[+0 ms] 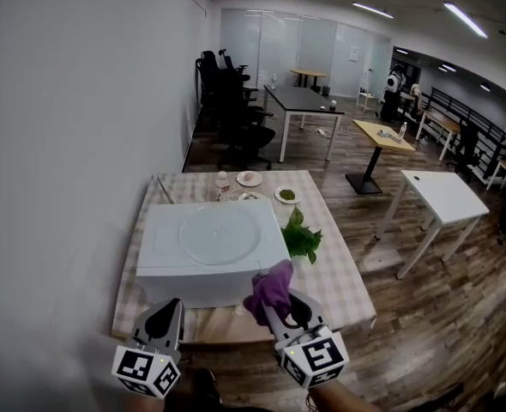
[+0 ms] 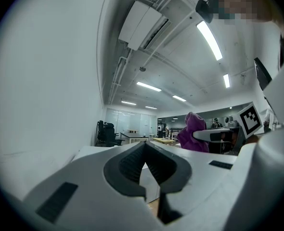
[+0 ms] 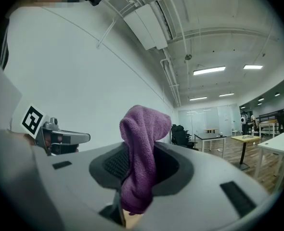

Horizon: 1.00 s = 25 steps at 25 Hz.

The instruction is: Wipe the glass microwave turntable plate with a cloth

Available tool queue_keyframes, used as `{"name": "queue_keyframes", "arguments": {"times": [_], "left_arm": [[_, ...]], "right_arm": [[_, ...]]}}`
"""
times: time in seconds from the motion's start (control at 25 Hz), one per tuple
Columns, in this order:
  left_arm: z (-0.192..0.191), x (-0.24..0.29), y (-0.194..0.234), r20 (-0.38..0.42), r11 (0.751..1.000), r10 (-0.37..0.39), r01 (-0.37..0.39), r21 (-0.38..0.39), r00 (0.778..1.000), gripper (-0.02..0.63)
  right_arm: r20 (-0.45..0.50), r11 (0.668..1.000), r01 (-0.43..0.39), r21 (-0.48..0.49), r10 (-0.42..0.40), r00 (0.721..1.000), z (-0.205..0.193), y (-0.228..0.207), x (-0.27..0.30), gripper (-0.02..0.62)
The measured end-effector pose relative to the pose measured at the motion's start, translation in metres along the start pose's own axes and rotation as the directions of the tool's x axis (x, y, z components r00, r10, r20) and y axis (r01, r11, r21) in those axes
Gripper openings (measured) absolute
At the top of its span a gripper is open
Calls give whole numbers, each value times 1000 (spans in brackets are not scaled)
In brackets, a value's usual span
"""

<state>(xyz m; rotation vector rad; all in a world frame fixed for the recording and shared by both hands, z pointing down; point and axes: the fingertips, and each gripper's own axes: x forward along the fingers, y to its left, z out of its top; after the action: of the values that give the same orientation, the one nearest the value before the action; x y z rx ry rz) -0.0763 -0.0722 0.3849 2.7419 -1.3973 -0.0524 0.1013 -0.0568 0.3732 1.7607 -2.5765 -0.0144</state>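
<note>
The right claw [image 3: 141,170] is clamped on a purple cloth [image 3: 143,143], which stands up out of the jaws in a loose bunch. The left claw [image 2: 145,152] is closed with nothing in it. Both hang at the near edge of the desk [image 1: 346,283], short of the work. The glass turntable plate [image 1: 219,233] lies flat on top of the white microwave [image 1: 203,283], apart from both claws.

The main risk is probably the plate sliding. It looks loose on a smooth top with nothing pinning it, so a hard sideways stroke could carry it toward the microwave's edge and off. Its right rim already lies near that edge. The closed left claw could steady it only by pressing down, not by pinching. The cloth seems held by a small fold, and a heavy drag could pull it free of the jaws.

Room is uneven. The wall [image 1: 64,187] runs close along the desk's left side, leaving the left claw little space there. Leafy greens [image 1: 302,239] sit just beside the microwave's right side. Small dishes [image 1: 249,178] and a bottle [image 1: 222,184] stand behind it. The near side and the space above are open.
</note>
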Motion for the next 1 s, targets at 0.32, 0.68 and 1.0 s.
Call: {"name": "queue_keyframes", "arguments": {"times": [0.32, 0.68, 1.0], "left_arm": [[10, 60, 71, -30, 1000, -21, 22, 17, 999, 8], [17, 115, 131, -41, 996, -85, 85, -11, 996, 8], [14, 147, 161, -39, 986, -155, 152, -65, 987, 8]], "right_arm": [[-14, 999, 54, 4, -54, 998, 10, -8, 89, 123], [-78, 991, 131, 13, -129, 989, -1, -25, 159, 123], [-73, 984, 177, -10, -177, 981, -1, -31, 199, 123]]}}
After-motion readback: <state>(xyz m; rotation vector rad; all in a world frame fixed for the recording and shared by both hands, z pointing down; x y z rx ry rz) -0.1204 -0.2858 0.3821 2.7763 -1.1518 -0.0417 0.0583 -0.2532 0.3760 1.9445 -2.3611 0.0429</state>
